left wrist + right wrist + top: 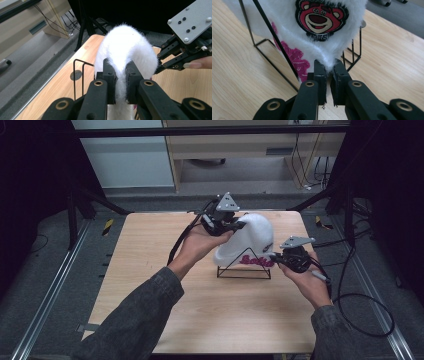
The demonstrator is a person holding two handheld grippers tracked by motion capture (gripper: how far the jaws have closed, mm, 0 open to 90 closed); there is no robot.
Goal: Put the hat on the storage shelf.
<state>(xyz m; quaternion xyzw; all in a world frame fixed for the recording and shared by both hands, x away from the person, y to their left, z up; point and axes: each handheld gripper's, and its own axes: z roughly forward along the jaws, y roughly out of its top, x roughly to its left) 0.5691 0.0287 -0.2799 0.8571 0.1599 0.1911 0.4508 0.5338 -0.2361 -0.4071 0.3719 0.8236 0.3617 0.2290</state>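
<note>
A white fluffy hat (252,239) with pink lettering and a red bear patch (320,18) sits over a black wire stand (244,268) near the middle of the wooden table (165,310). My left gripper (239,225) is at the hat's back left, shut on a fold of its white fur (121,75). My right gripper (274,256) is at the hat's lower right, shut on its bottom edge (329,63) just under the bear patch. In the left gripper view the right gripper (160,67) shows at the right, beside the hat (126,47).
The stand's black wires (274,40) run close beside my right jaws. Black cables (360,305) trail off the table's right side. Dark frame legs (90,200) stand at the far corners, and a cabinet (250,145) lies beyond the table.
</note>
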